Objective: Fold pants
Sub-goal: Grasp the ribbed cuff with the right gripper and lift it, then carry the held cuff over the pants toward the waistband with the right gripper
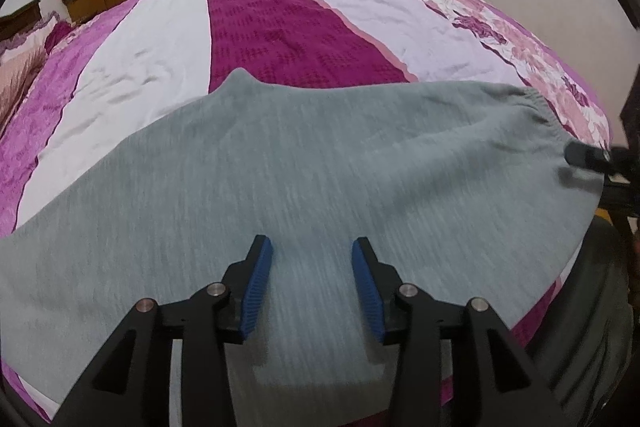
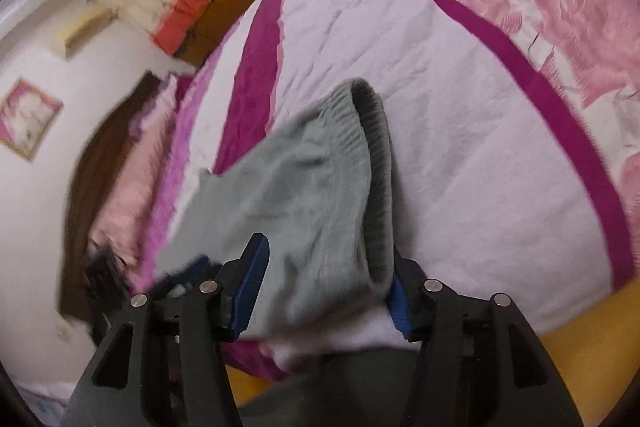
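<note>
The left gripper (image 1: pixel 312 247) has its fingers spread above the pants (image 1: pixel 320 167), pinching nothing. The right gripper (image 2: pixel 324 267) is also spread, the waistband (image 2: pixel 372 155) lying loose between its fingers. The grey pants lie along the bed's (image 1: pixel 160 39) near edge, seemingly folded leg over leg; the crosswise folds look still to do.
</note>
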